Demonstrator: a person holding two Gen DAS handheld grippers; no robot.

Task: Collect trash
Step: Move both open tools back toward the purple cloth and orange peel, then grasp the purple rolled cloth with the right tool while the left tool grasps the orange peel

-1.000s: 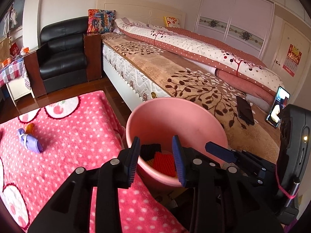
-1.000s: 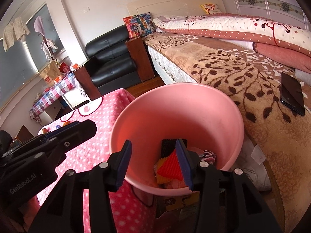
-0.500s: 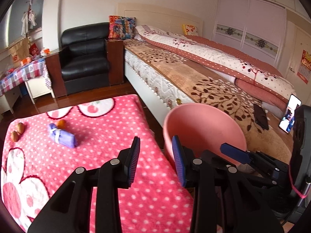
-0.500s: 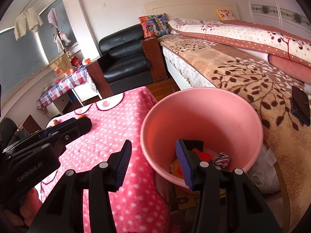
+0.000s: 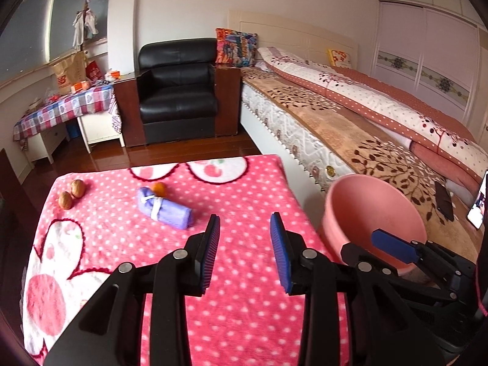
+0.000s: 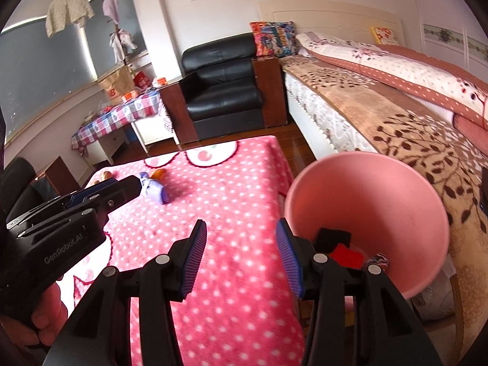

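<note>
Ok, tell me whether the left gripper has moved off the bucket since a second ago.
Yes. The left gripper was aimed into the bucket; now it sits left of it, over the pink cloth.

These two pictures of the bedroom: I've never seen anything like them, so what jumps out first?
A bright pink polka-dot blanket fills the foreground, with a rolled purple bundle, a small orange fruit and two walnuts lying on it. At its right edge stands a pink bucket with scraps inside, beside the bed. Two open black grippers with blue pads, left gripper and right gripper, hover empty above the blanket.
</note>
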